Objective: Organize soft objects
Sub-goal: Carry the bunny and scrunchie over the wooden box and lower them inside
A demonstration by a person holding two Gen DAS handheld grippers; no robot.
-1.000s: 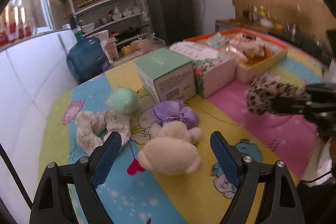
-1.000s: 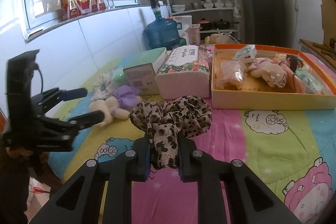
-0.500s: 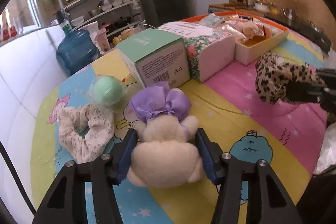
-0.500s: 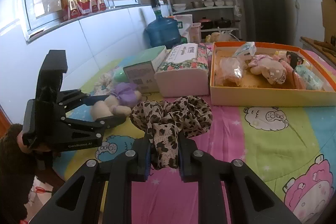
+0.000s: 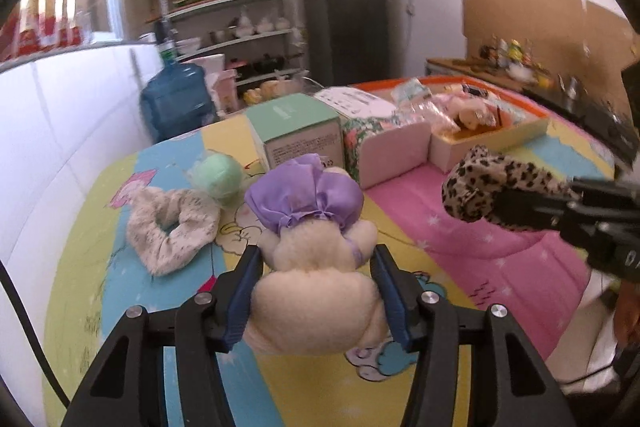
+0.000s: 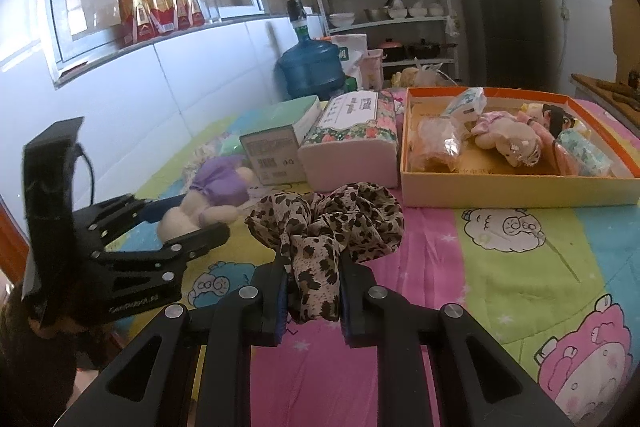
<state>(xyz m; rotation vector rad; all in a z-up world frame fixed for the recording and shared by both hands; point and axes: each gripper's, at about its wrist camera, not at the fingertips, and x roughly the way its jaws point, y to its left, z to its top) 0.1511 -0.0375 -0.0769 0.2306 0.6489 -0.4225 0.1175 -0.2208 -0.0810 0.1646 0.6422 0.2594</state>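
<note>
Left wrist view puts the change closest to the lens: a second ago the left gripper (image 5: 316,291) stood spread wide in front of the cream plush toy (image 5: 316,283), half a second ago its blue pads were drawing in on the toy's sides, and now they press into its lower body, so the purple-capped toy is pinched between them. It appears lifted a little off the cartoon-printed surface (image 5: 452,255), though the toy's own bulk hides whether its underside is clear. Just past it on the left lie a pale fabric scrunchie (image 5: 172,227) and a wrapped mint-green ball (image 5: 218,175), neither yet gathered. Off to the right in that view, the right gripper (image 6: 312,291) has not changed its hold through the three moments: its fingers stay pressed together on the leopard-print scrunchie (image 6: 328,223), held above the pink stripe of the surface. Beyond these stand a mint-topped carton (image 6: 276,143) and a floral tissue pack (image 6: 352,143), side by side, and to their right the orange-rimmed tray (image 6: 520,189), which already holds a pink doll (image 6: 508,137) and several wrapped soft items. With both grippers now loaded, the step in hand looks like carrying, and the tray seems the likely destination for both pieces. The toy is squashy, so it may sag or slip in the pinch on the way over. Farther back are a blue water jug (image 6: 312,67), shelves and a dark fridge.
</note>
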